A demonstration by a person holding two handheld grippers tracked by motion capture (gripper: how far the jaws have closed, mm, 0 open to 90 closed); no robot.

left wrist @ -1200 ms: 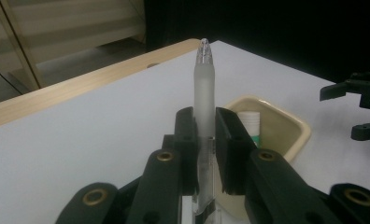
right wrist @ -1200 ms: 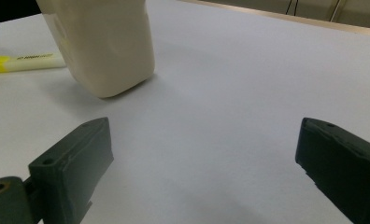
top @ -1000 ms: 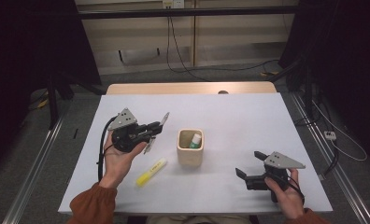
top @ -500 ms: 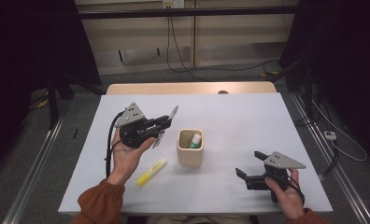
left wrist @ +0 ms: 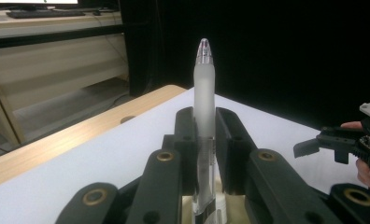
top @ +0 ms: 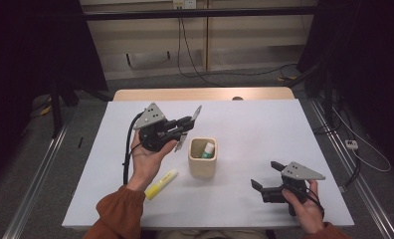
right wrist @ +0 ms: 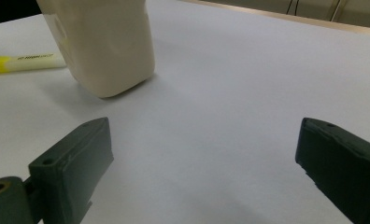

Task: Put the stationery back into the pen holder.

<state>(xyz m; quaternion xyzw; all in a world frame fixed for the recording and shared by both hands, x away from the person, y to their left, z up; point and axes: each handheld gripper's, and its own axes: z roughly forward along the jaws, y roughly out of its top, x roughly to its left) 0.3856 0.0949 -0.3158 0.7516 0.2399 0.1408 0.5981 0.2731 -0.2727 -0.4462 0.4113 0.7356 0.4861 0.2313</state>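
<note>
My left gripper point(top: 185, 127) is lifted above the table, just left of a cream pen cup point(top: 202, 158), and is shut on a frosted clear pen point(top: 191, 124). In the left gripper view the pen point(left wrist: 204, 116) stands upright between the jaws, tip up. A green-and-white item point(top: 207, 149) sits inside the cup. A yellow highlighter point(top: 161, 183) lies on the white table point(top: 254, 124) in front of the cup, under my left wrist. My right gripper point(top: 263, 180) rests near the front right of the table, open with nothing between its jaws point(right wrist: 202, 163); the cup point(right wrist: 101, 42) and highlighter point(right wrist: 19, 62) lie ahead of it.
The table's wooden far edge point(top: 200, 93) runs along the back. Cables trail on the floor behind and to the right. Wide bare tabletop lies between the cup and the right gripper.
My left hand has carried the pen to the right and a little up, closer to the cup. The right gripper has stayed put.
</note>
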